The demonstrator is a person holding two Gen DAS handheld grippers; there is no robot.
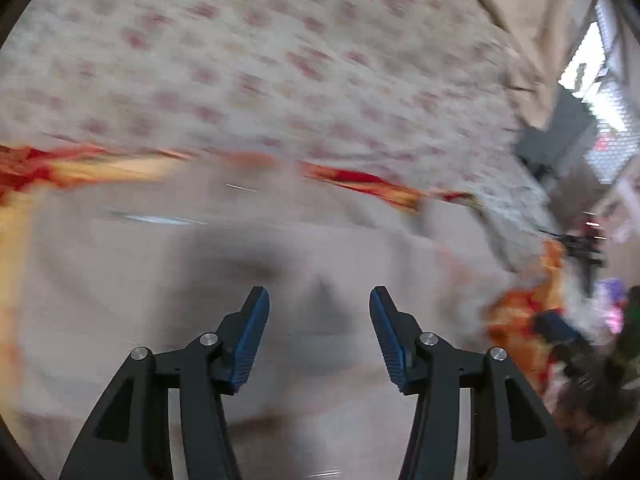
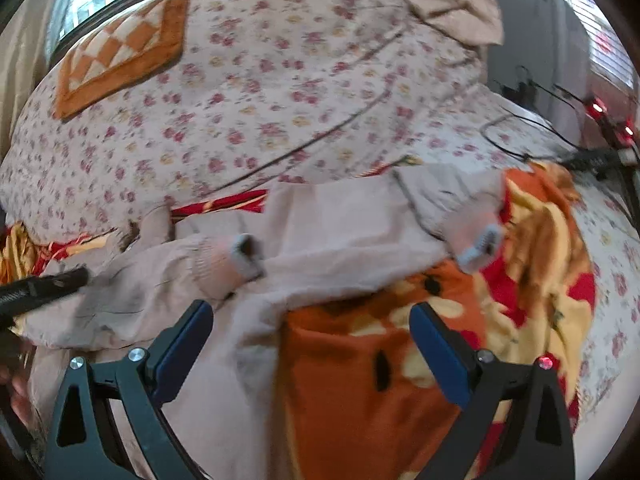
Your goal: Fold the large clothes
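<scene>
Right wrist: pale garment ahead of spread right tongs

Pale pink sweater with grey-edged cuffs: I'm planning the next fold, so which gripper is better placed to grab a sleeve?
Right, probably. The right gripper, open, faces both cuffs of the pale pink sweater. The left gripper, also open, shows only blurred pale cloth, with no sleeve visible.

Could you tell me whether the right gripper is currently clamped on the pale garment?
No, the right gripper stands wide open above the pale garment and orange blanket, with nothing between its fingers.
</scene>
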